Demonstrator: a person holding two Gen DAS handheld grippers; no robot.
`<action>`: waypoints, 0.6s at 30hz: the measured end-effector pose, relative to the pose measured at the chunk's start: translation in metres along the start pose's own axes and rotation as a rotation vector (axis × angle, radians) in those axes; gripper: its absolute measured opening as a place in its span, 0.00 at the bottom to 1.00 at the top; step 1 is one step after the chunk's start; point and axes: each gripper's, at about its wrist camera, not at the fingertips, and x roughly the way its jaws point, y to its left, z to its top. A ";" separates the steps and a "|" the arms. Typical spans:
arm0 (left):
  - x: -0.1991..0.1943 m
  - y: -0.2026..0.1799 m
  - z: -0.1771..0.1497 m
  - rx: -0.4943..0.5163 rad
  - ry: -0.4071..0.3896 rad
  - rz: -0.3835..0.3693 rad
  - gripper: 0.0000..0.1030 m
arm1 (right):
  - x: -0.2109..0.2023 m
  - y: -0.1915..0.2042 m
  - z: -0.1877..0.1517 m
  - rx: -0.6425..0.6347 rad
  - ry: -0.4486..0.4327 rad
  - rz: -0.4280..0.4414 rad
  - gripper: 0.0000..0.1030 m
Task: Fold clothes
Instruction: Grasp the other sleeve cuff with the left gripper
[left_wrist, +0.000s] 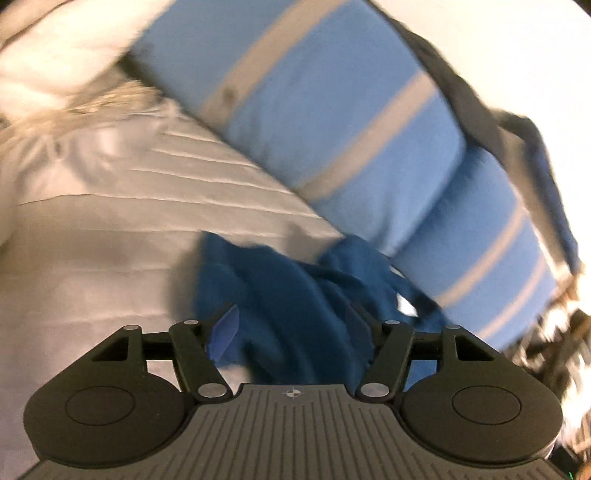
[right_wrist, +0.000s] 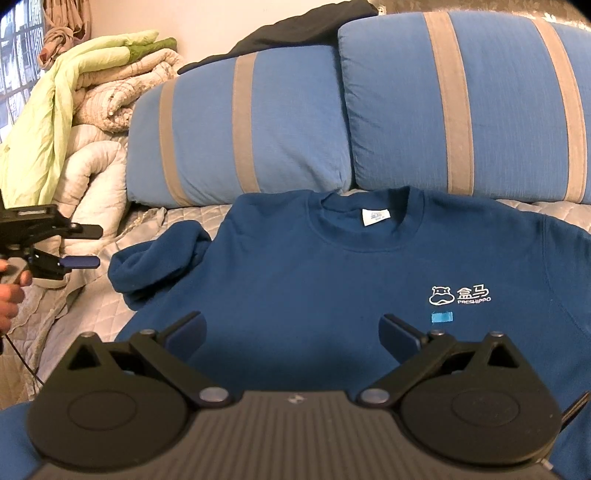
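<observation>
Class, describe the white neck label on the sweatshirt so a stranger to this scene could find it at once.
Start at the two blue cushions with grey stripes along the back of the bed. Lying face up in front of them is a dark blue sweatshirt. Inside the back of its round collar sits the small white neck label, rectangular and stitched in, unlike the white outline logo printed lower on the chest.

**Around your work area**

You have two blue pillows (right_wrist: 369, 122) with grey stripes leaning behind a quilted grey bedspread (right_wrist: 88, 314). To your left, folded quilts (right_wrist: 110, 96) are piled up, a pale green one (right_wrist: 44, 140) draped over them.
</observation>
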 end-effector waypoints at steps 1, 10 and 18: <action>0.005 0.007 0.003 -0.020 -0.004 0.019 0.62 | 0.000 0.000 0.000 0.001 0.000 0.000 1.00; 0.043 0.045 0.012 -0.155 0.019 0.024 0.61 | 0.005 0.001 0.000 -0.004 0.016 -0.005 1.00; 0.075 0.071 0.020 -0.261 0.058 0.010 0.25 | 0.010 0.002 -0.002 -0.008 0.034 -0.008 1.00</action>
